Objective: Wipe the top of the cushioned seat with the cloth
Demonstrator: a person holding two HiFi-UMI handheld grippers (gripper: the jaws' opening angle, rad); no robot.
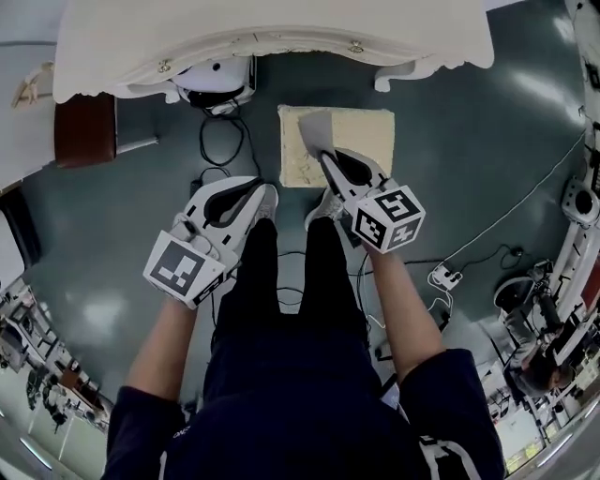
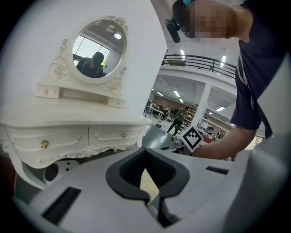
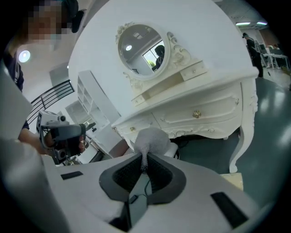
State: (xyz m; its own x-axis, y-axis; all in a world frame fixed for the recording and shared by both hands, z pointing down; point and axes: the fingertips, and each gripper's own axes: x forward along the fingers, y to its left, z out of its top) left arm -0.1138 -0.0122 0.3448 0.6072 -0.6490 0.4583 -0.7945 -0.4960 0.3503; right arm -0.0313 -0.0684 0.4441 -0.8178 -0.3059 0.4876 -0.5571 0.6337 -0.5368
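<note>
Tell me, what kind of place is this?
Probably a big test hall staged like a bedroom: a white dressing table with an oval mirror, a cushioned seat, and cables across the floor.

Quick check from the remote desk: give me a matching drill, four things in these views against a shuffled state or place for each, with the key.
Things:
1. left gripper
2. right gripper
3. cushioned seat
4. dressing table

States or places:
A. cream, standing on the floor
B. shut on the grey cloth
C. white, carrying an oval mirror
D. shut, nothing held

Pairs: 1-D, 2-B, 3-A, 4-C
</note>
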